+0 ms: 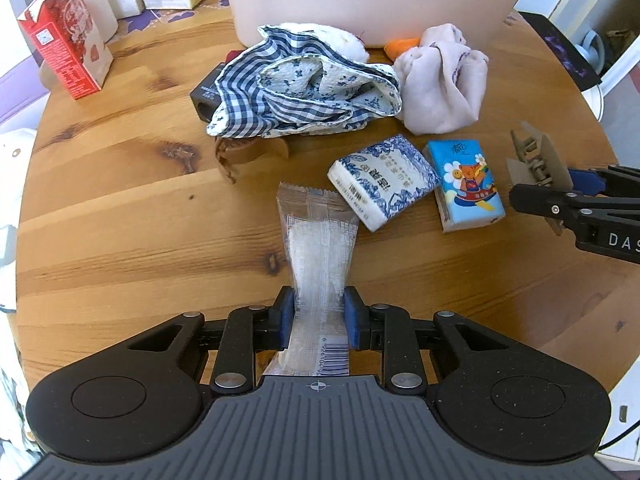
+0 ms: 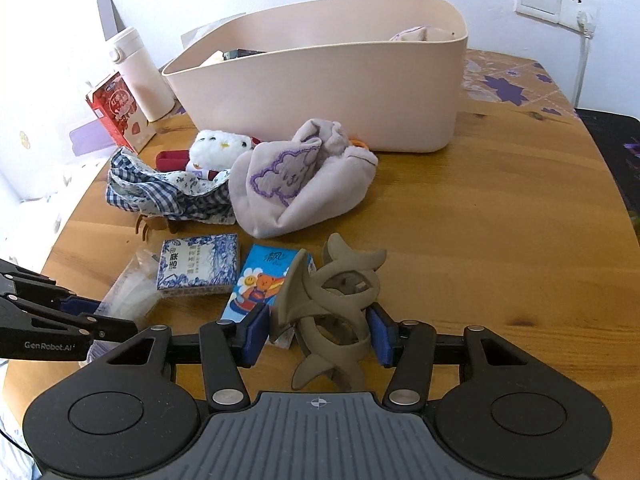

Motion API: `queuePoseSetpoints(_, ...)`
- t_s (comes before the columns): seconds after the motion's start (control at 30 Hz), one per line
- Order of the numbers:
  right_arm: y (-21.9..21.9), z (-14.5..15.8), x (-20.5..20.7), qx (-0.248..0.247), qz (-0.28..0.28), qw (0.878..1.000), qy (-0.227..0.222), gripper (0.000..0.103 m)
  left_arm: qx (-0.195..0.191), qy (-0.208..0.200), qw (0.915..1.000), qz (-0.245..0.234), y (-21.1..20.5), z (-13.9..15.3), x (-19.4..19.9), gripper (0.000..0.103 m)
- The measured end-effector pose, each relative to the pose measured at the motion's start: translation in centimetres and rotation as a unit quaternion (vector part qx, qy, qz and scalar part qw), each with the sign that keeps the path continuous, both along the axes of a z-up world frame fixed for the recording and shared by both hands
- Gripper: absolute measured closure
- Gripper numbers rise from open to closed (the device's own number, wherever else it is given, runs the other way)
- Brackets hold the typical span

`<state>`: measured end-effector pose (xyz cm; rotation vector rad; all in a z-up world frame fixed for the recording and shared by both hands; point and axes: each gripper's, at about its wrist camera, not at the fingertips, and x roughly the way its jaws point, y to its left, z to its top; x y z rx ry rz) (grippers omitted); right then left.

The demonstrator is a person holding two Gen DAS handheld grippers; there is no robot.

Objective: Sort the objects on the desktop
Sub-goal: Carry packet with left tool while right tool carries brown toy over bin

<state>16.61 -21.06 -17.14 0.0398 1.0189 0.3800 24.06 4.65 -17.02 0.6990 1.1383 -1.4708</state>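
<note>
Your left gripper (image 1: 319,316) has its fingers pinched on a clear plastic packet (image 1: 316,248) with a barcode at its near end; the blue pads press both long edges. The packet's far end points toward the blue-and-white tissue pack (image 1: 382,182), whose corner overlaps it in the left wrist view.

Your right gripper (image 2: 318,330) has its fingers closed on a grey-brown hair claw clip (image 2: 332,308), pads pressing it from either side. In the left wrist view the clip shows above the bench (image 1: 120,184), to the right of the cartoon-bear tissue pack (image 1: 468,184).

The two tissue packs lie side by side, touching or nearly so, near the bench middle. Behind them: a blue checked cloth (image 1: 304,88), crumpled, partly covering a dark box (image 1: 206,96) and a brown hair clip (image 1: 244,154). Just to its right, a pale pink cloth (image 2: 296,184) with a purple embroidered outline, bunched. A white plush toy (image 2: 220,146) sits behind the checked cloth.

The pink storage bin (image 2: 340,92) stands at the back of the bench, some items already inside. A red carton (image 2: 120,114) and a white bottle (image 2: 138,76) stand to its left.
</note>
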Motion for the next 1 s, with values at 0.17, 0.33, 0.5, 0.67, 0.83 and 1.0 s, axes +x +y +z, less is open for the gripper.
queuePoseSetpoints(0.17, -0.3, 0.6, -0.9, -0.001, -0.006, 1.0, -0.008, 0.053, -0.01, 0.005, 0.9999, 0.008, 0.8, 0.4, 0.9, 0.077)
queuePoseSetpoints(0.33, -0.7, 1.4, -1.7, -0.001, -0.011, 1.0, -0.017, 0.053, -0.024, 0.01, 0.9995, 0.016, 1.5, 1.3, 1.6, 0.077)
queuePoseSetpoints(0.5, -1.1, 2.4, -2.2, 0.003, -0.017, 1.0, -0.026, 0.053, -0.041, 0.012, 0.9988, 0.025, 1.7, 2.3, 2.1, 0.077)
queuePoseSetpoints(0.67, -1.1, 3.9, -2.4, 0.005, -0.02, 0.999, -0.048, 0.053, -0.061, 0.02, 0.9972, 0.037, 2.0, 3.9, 2.8, 0.078)
queuePoseSetpoints(0.83, -1.2, 5.8, -1.8, 0.01, -0.02, 0.997, -0.075, 0.053, -0.086, 0.024, 0.9949, 0.046, 1.6, 5.8, 3.3, 0.077)
queuePoseSetpoints(1.0, -1.1, 7.8, -0.8, 0.018, -0.015, 0.995, -0.098, 0.053, -0.111, 0.029, 0.9919, 0.054, 0.8, 7.7, 3.6, 0.078)
